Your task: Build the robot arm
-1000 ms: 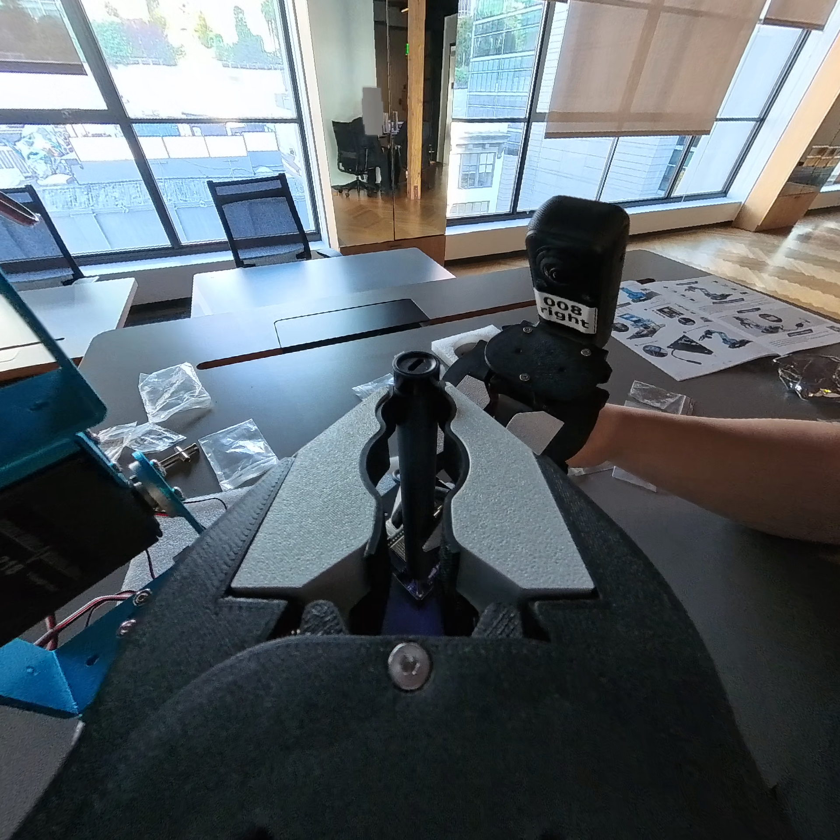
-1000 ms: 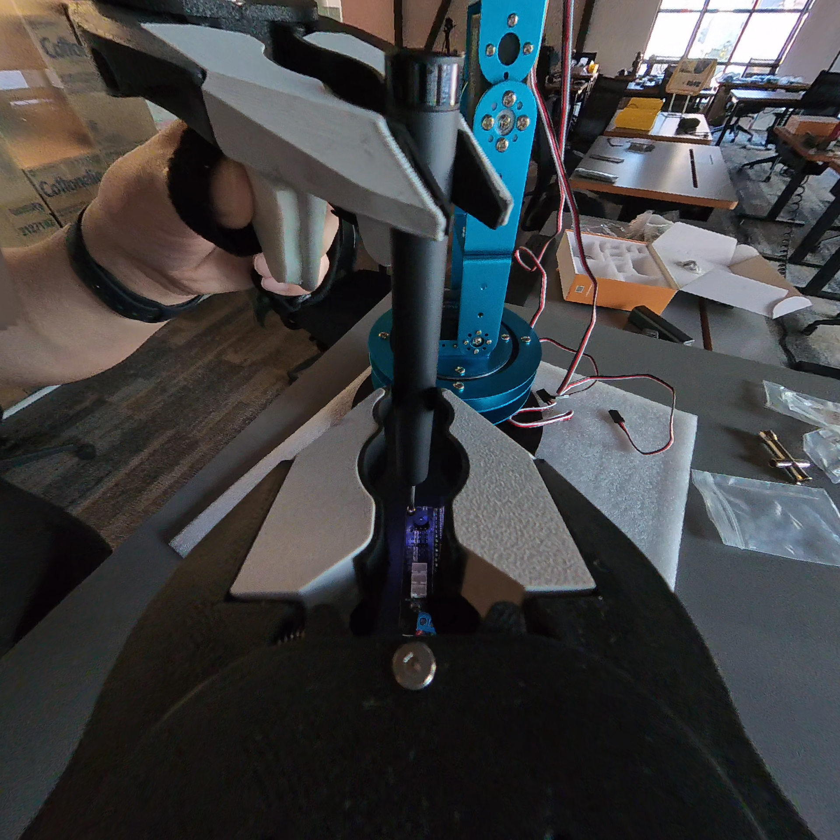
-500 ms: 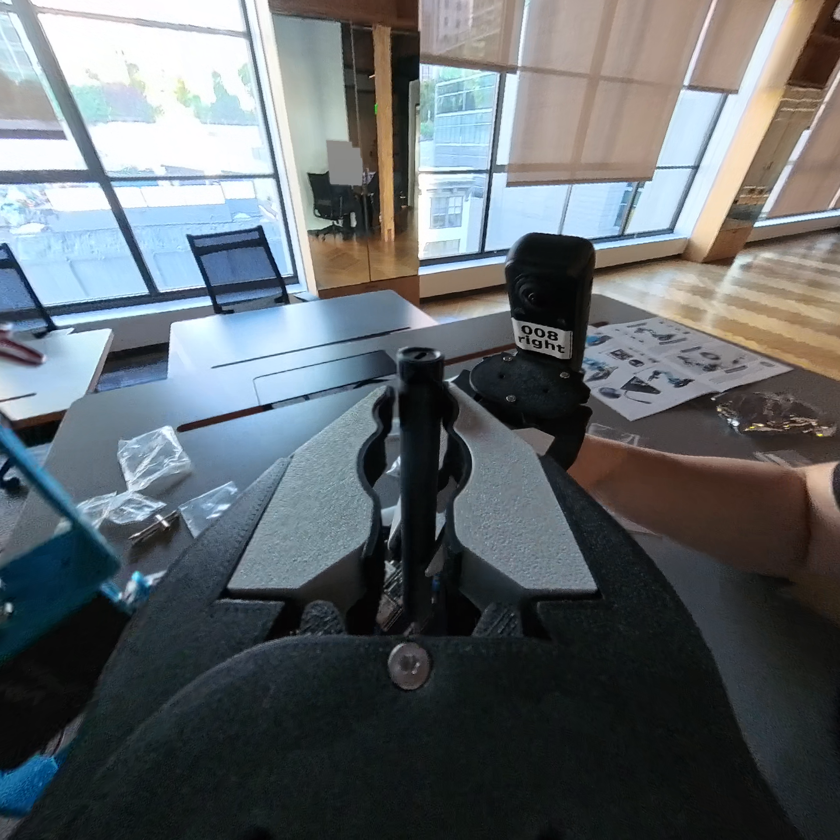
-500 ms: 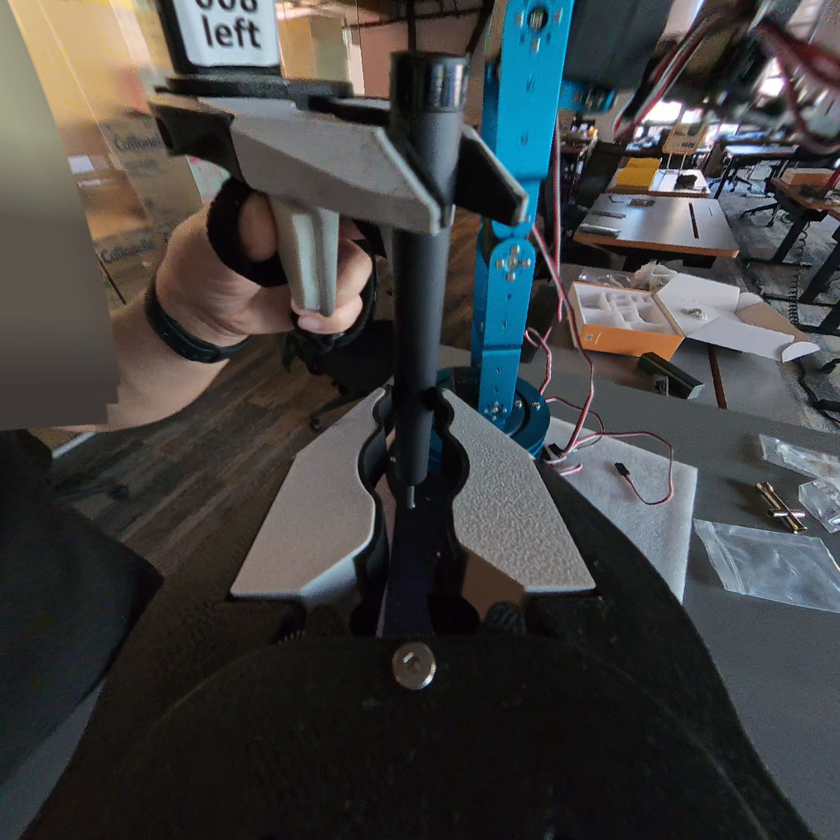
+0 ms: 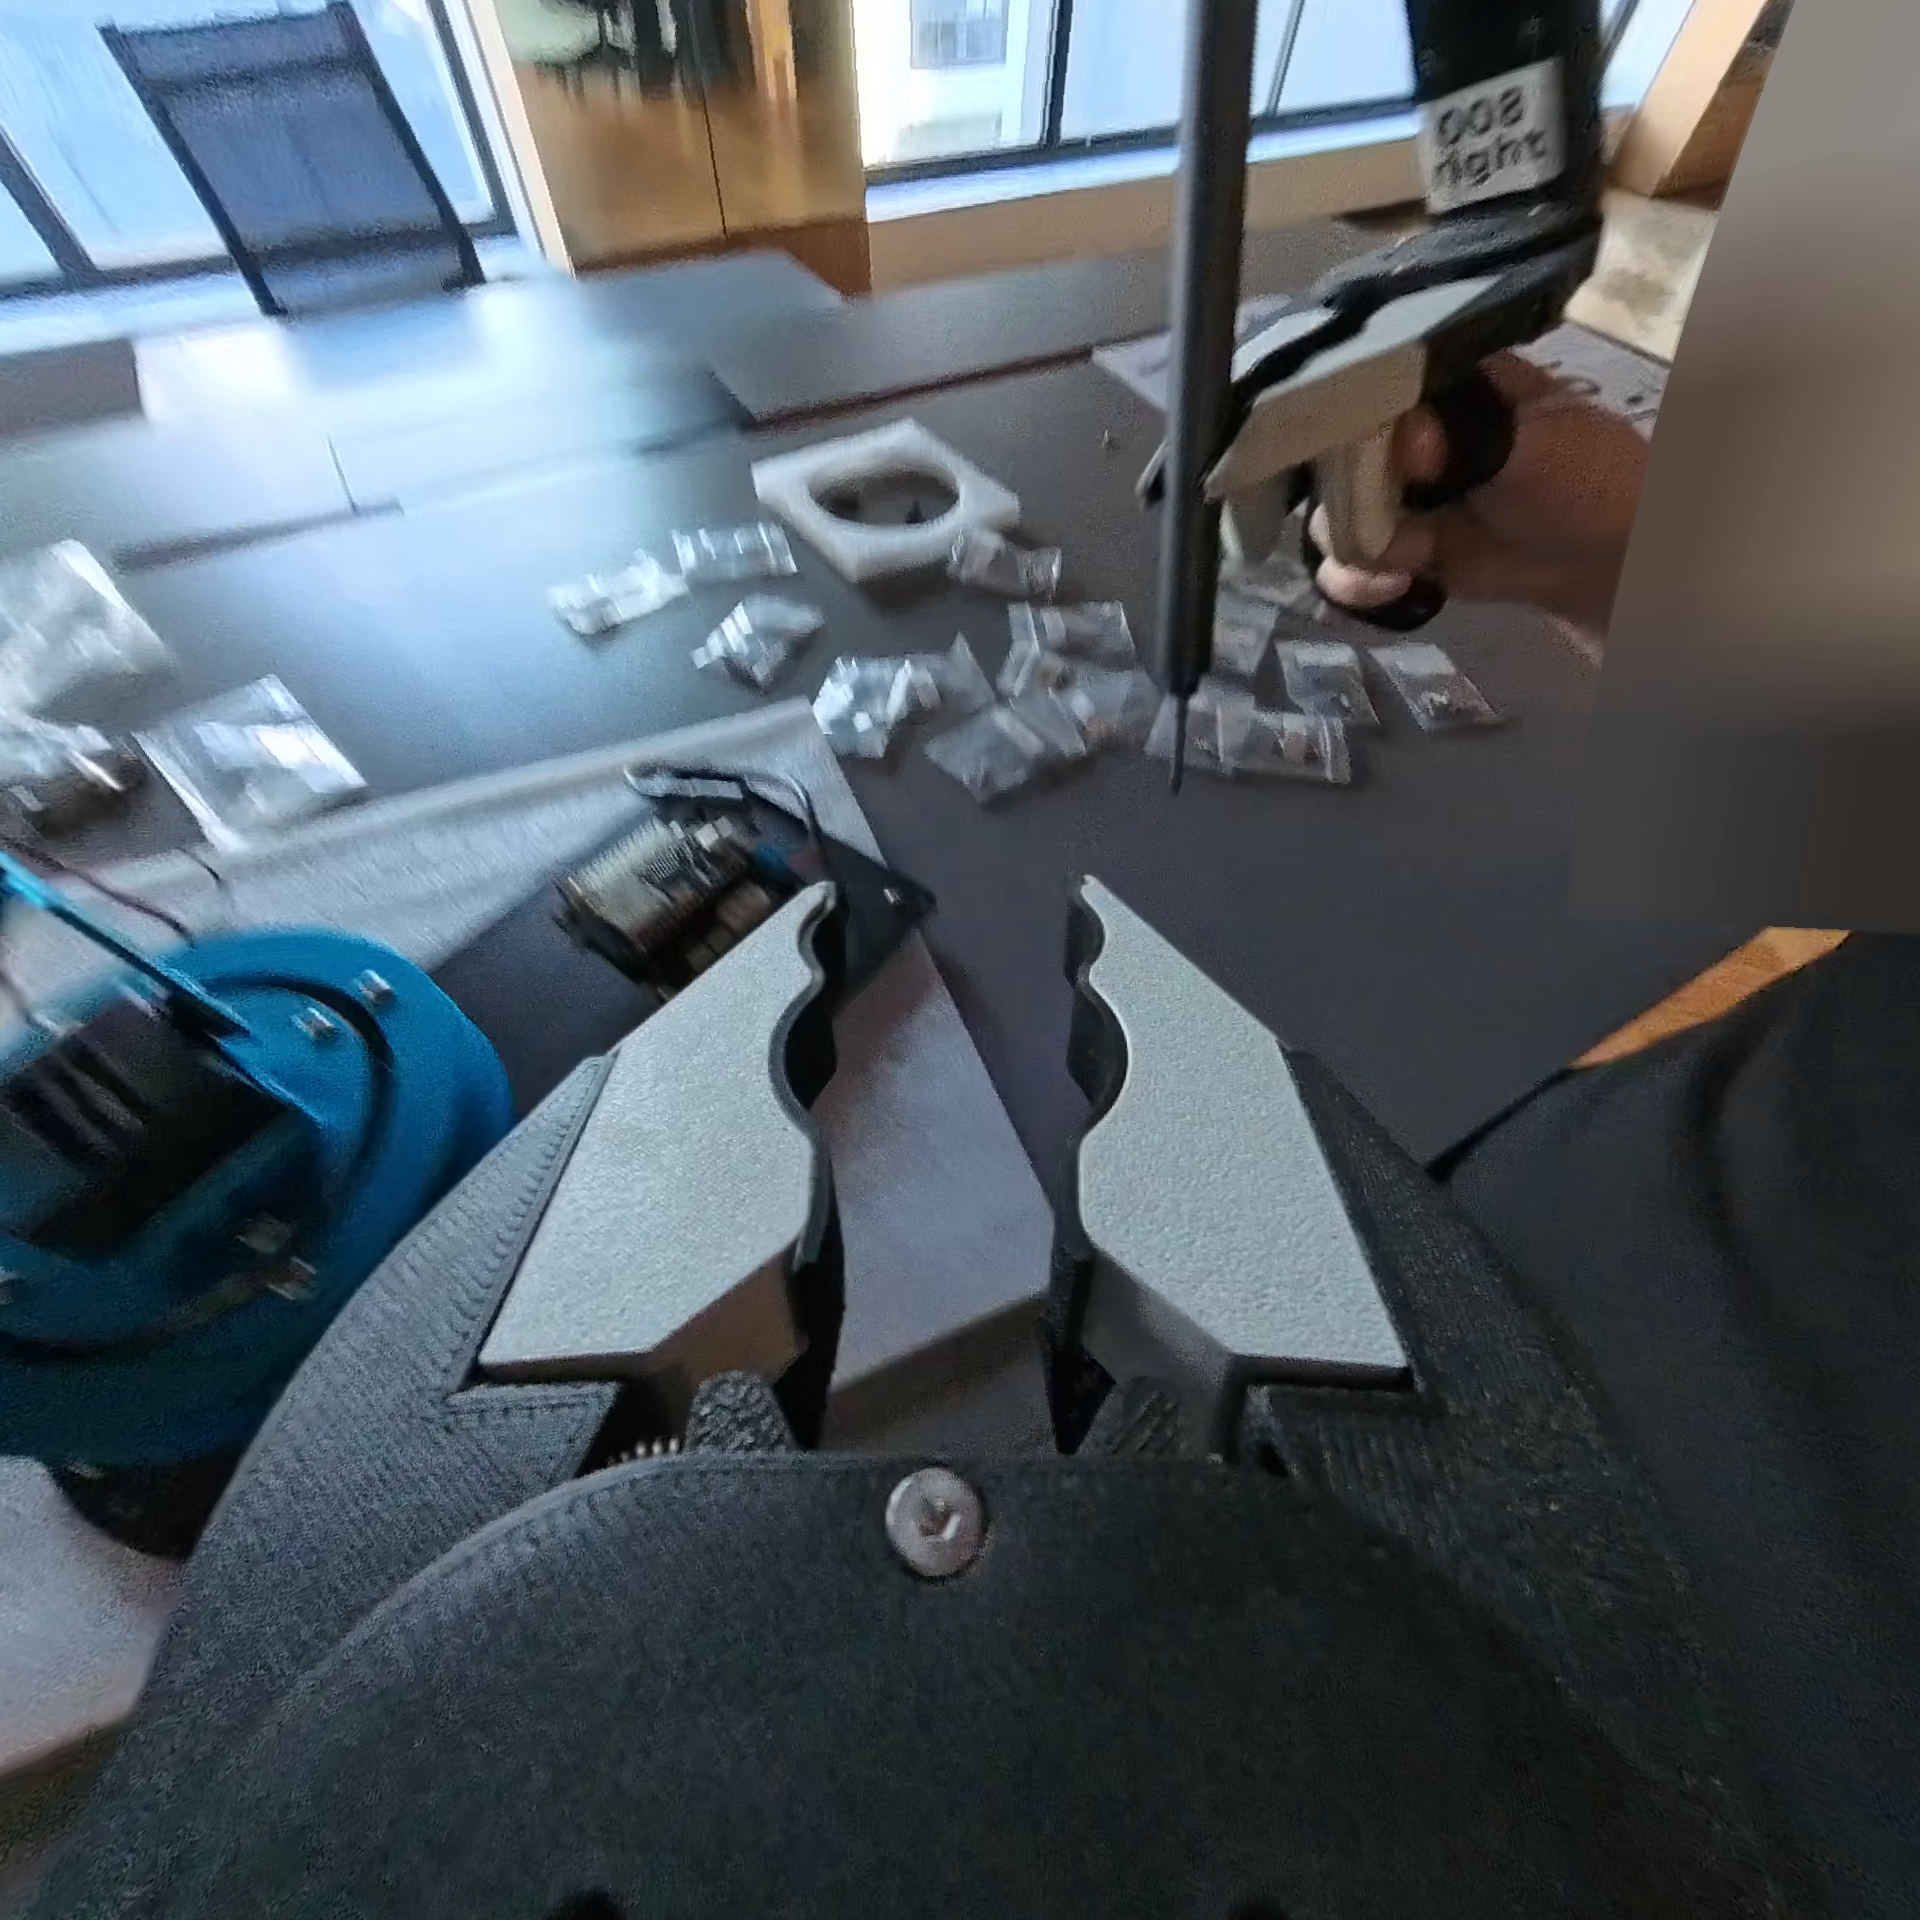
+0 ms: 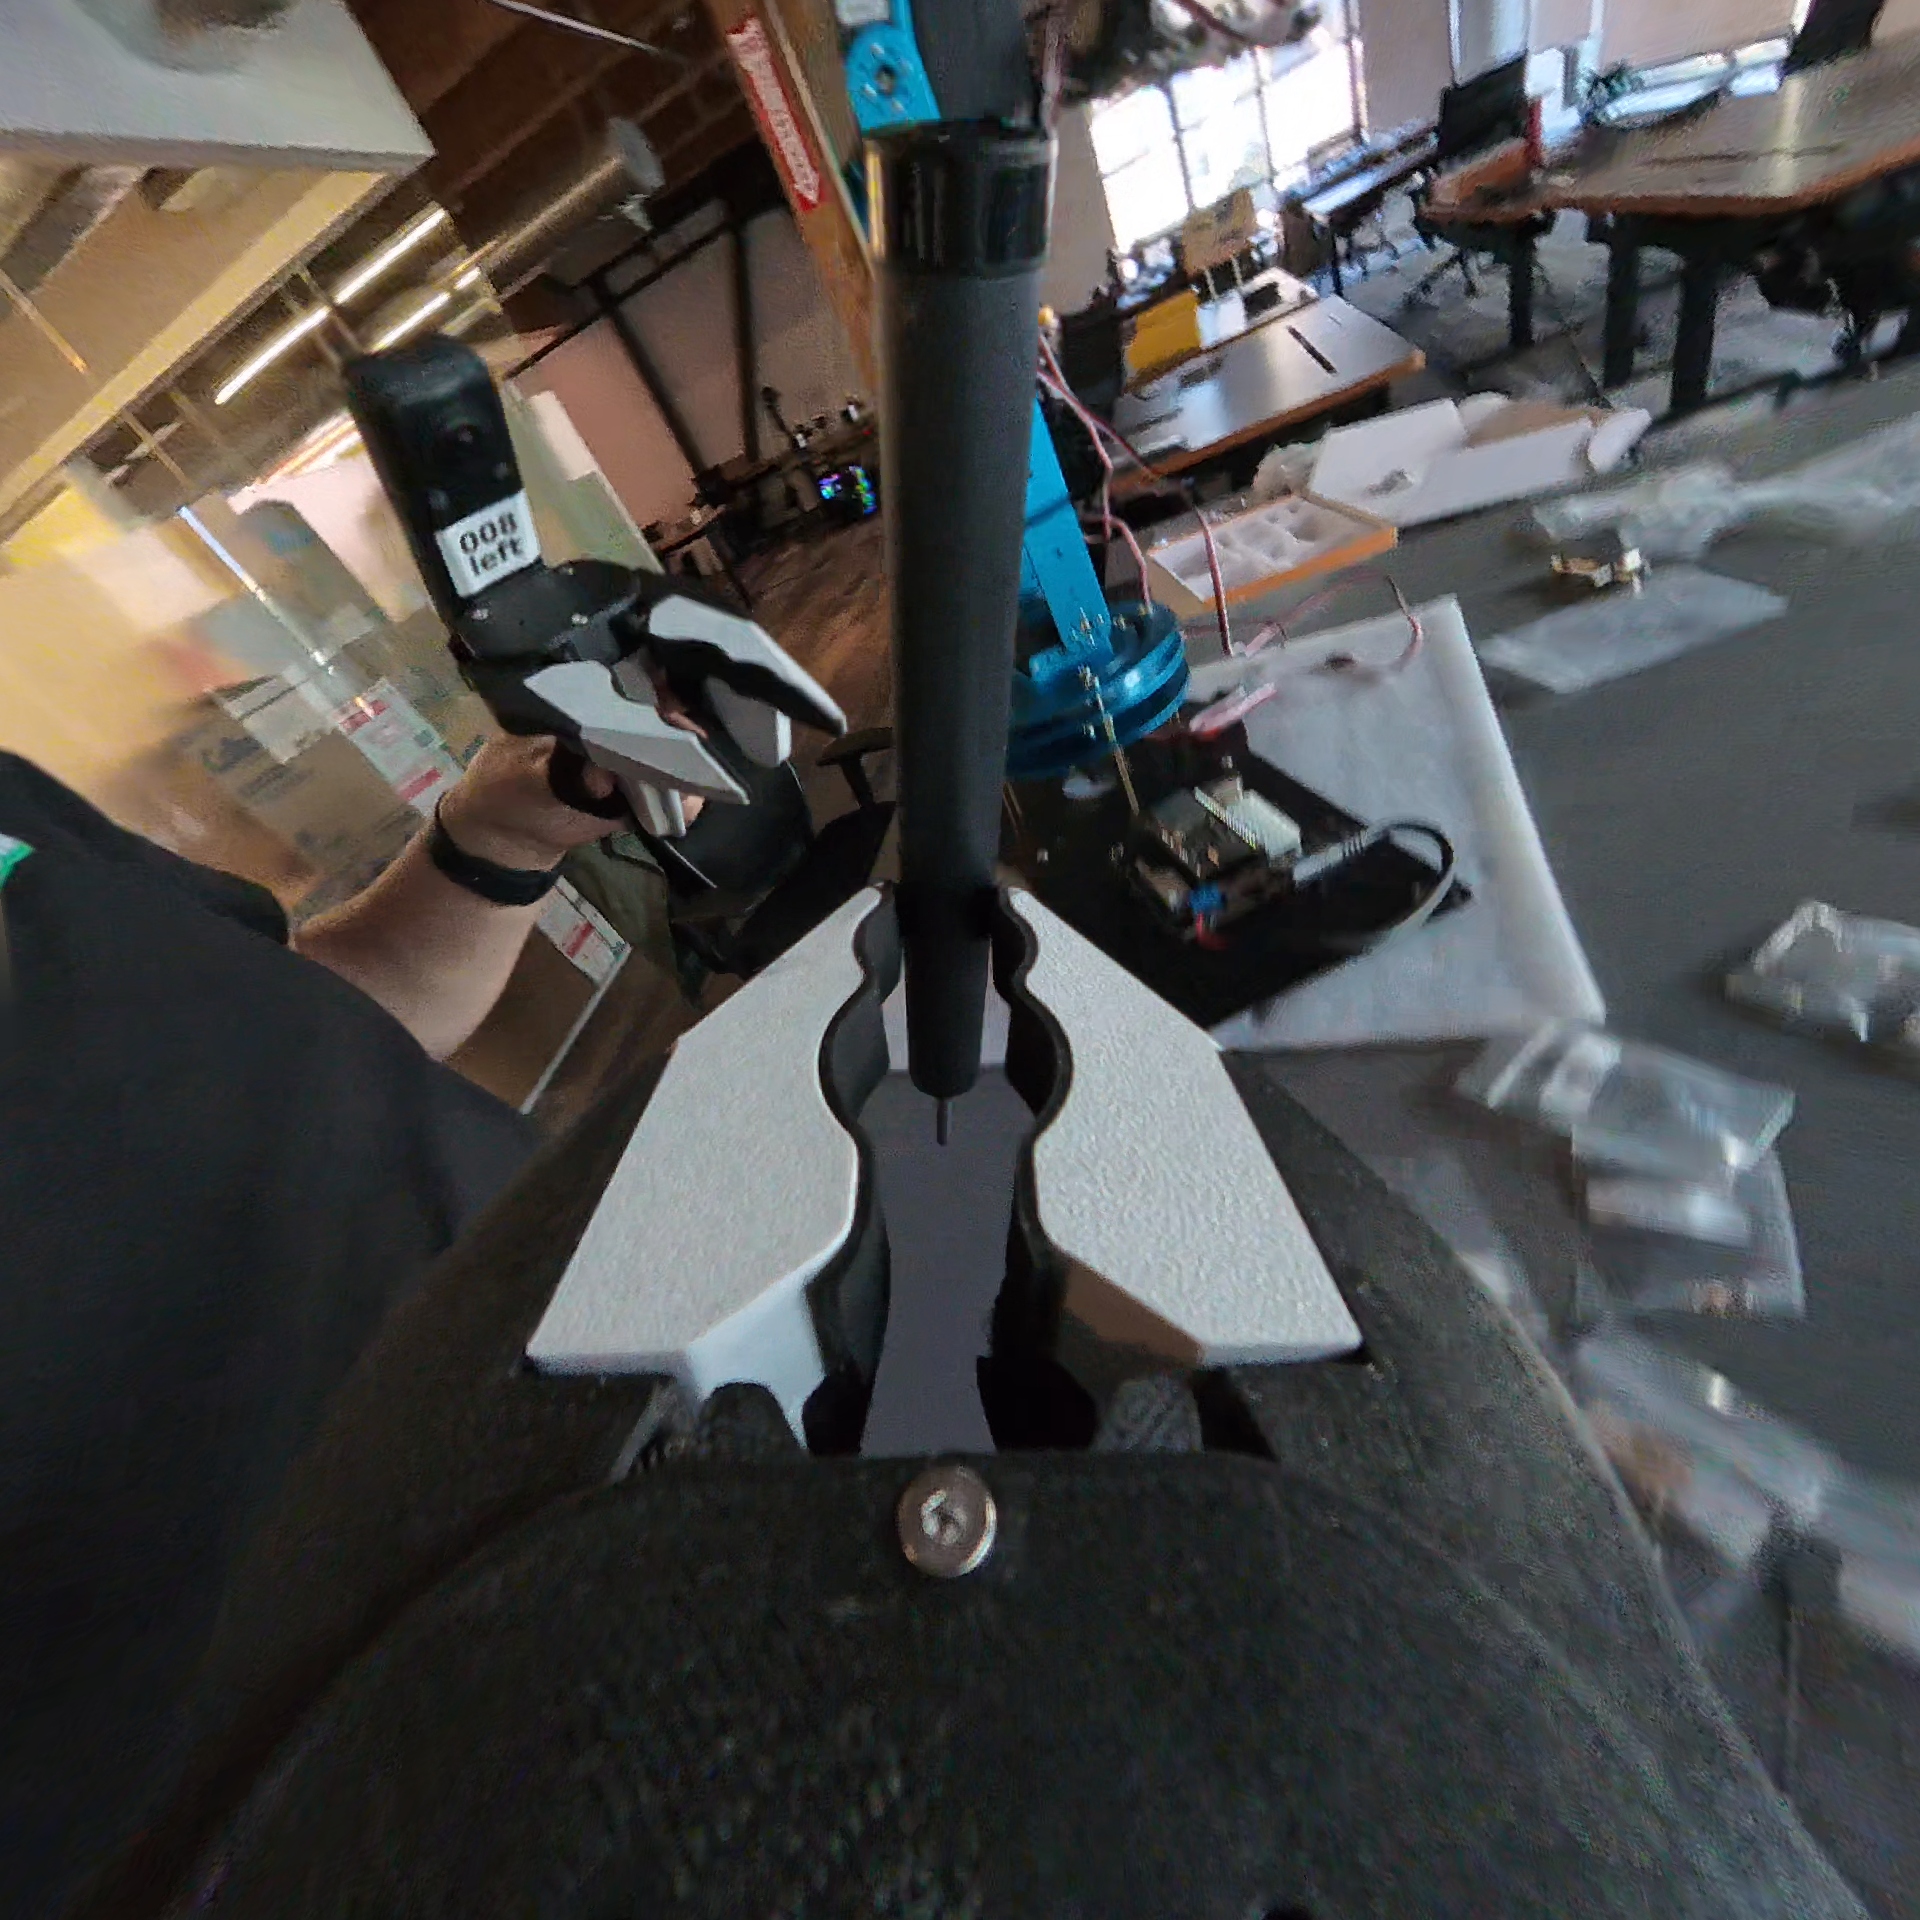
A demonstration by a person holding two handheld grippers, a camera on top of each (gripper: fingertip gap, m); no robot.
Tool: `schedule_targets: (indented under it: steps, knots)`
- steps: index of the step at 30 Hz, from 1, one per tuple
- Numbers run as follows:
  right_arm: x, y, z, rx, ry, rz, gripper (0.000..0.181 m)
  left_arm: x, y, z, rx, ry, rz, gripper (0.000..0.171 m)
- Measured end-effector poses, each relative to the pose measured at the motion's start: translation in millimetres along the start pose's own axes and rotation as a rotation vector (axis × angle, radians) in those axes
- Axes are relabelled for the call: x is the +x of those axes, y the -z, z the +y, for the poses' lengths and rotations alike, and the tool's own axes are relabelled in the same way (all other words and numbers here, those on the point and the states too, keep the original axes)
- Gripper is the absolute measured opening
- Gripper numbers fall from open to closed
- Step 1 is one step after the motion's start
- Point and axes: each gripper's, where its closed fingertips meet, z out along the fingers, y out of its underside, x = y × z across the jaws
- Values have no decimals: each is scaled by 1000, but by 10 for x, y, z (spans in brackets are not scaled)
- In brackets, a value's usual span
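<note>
Dark grey, the screwdriver (image 6: 951, 665) is clamped upright by the right gripper (image 6: 943, 914), tip clear of the grey table (image 5: 1299, 935). The left gripper (image 5: 945, 904) is spread wide and empty above a foam sheet (image 5: 914, 1174), near the circuit board (image 5: 675, 904) and blue base (image 5: 312, 1143). Scattered small plastic bags (image 5: 997, 717) are shown clearly only in the left wrist view.

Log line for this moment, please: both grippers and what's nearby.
left gripper: open, empty, above circuit board | right gripper: shut on screwdriver, held upright | table: small plastic bags
</note>
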Motion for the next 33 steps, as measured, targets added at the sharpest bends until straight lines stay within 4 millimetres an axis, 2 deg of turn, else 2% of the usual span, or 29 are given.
schedule_targets:
  steps: [3, 7, 11, 15, 19, 25, 30, 33]
  knots:
    - [6, 249, 289, -46, -201, -18, 15, 208, -78, 274, -41, 128, 53, 36]
    - [9, 504, 585, -163, -457, -121, 15, 403, -247, 429, -29, 223, 66, 31]
    - [-18, 652, 899, -361, -666, -173, 16, 550, -421, 522, -58, 261, 78, 28]
    - [3, 677, 1243, -595, -729, -123, 16, 567, -473, 549, -70, 244, 71, 24]
    - [22, 570, 1376, -720, -699, -63, 15, 509, -435, 501, -50, 230, 92, 23]
    - [201, 404, 1573, -876, -569, 155, 15, 203, -177, 521, -21, 195, 143, 21]
    - [266, 244, 1567, -892, -519, 331, 15, -59, 181, 677, -21, 180, 232, 20]
    - [343, 226, 1548, -925, -408, 485, 15, -195, 269, 723, -2, 173, 261, 19]
